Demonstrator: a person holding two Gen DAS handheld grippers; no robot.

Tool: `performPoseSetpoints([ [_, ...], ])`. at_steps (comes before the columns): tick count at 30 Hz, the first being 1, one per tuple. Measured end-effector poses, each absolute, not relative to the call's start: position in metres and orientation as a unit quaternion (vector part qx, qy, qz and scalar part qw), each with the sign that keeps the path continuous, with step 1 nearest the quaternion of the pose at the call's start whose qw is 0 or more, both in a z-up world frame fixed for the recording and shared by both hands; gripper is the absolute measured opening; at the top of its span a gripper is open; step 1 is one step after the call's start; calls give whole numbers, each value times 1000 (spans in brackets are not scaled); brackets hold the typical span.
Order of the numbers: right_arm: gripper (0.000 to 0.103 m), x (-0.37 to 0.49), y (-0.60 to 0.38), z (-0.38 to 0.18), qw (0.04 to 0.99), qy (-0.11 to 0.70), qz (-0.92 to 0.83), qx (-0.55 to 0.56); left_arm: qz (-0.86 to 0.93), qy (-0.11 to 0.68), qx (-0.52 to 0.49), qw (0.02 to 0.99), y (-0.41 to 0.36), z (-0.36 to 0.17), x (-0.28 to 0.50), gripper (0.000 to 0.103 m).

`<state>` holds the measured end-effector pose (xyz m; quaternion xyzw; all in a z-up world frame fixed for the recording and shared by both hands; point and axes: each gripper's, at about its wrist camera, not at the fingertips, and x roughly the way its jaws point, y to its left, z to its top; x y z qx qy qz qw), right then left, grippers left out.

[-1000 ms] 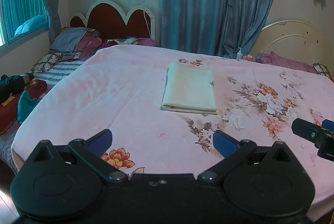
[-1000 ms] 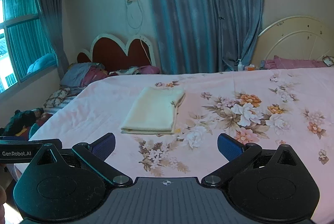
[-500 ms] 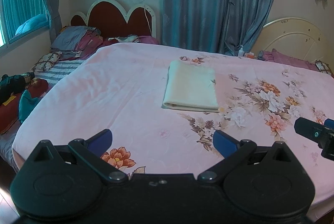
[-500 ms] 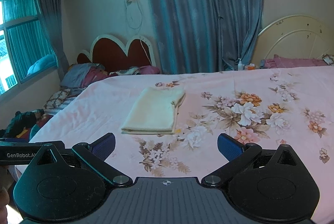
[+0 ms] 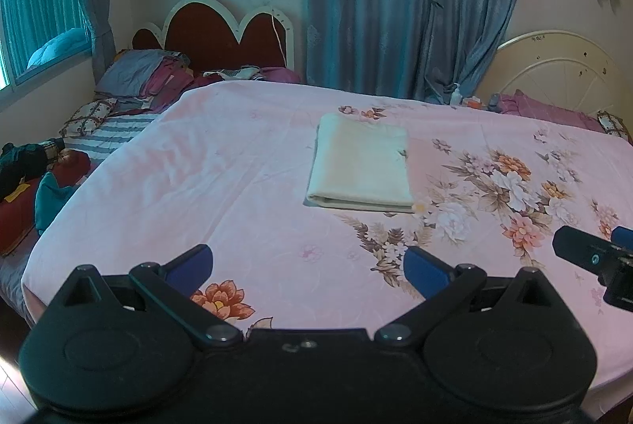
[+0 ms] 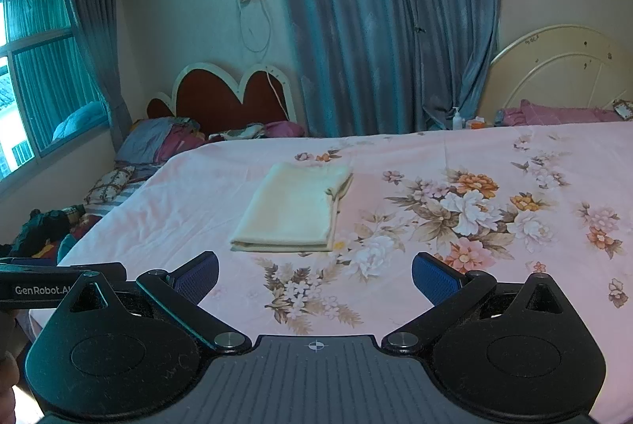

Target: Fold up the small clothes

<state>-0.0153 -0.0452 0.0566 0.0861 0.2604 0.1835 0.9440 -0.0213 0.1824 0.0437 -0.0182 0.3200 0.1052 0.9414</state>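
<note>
A pale yellow garment (image 5: 361,165) (image 6: 294,213) lies folded into a flat rectangle near the middle of the pink floral bedsheet (image 5: 190,186) (image 6: 494,289). Both grippers hover above the near edge of the bed, well short of the garment. My left gripper (image 5: 307,265) is open, blue pads wide apart, nothing between them. My right gripper (image 6: 314,271) is also open and empty. The right gripper's body shows at the right edge of the left wrist view, and the left gripper's body at the left edge of the right wrist view.
A heap of clothes (image 5: 146,80) (image 6: 166,137) lies by the red headboard (image 5: 221,36), and more dark clothes (image 5: 27,178) sit at the far left. Blue curtains (image 5: 411,0) hang behind. A cream headboard (image 5: 554,68) stands at the right, with a small bottle (image 6: 457,117) near it.
Both views have shifted slightly, with the folded garment a little lower in the left wrist view. Both grippers stay open; the garment has not moved on the bed.
</note>
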Motion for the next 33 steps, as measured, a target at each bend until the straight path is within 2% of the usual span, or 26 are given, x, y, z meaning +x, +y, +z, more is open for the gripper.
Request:
performPoseSetpoints([
  [25, 103, 18, -59, 43, 938, 281, 176, 96, 86, 341, -18, 936, 170, 37, 15, 102],
  [29, 103, 27, -59, 38, 937, 287, 174, 99, 80, 329, -7, 941, 166, 34, 24, 98],
  [33, 103, 39, -62, 30, 935, 297, 168, 101, 83, 334, 4, 939, 164, 28, 42, 101],
])
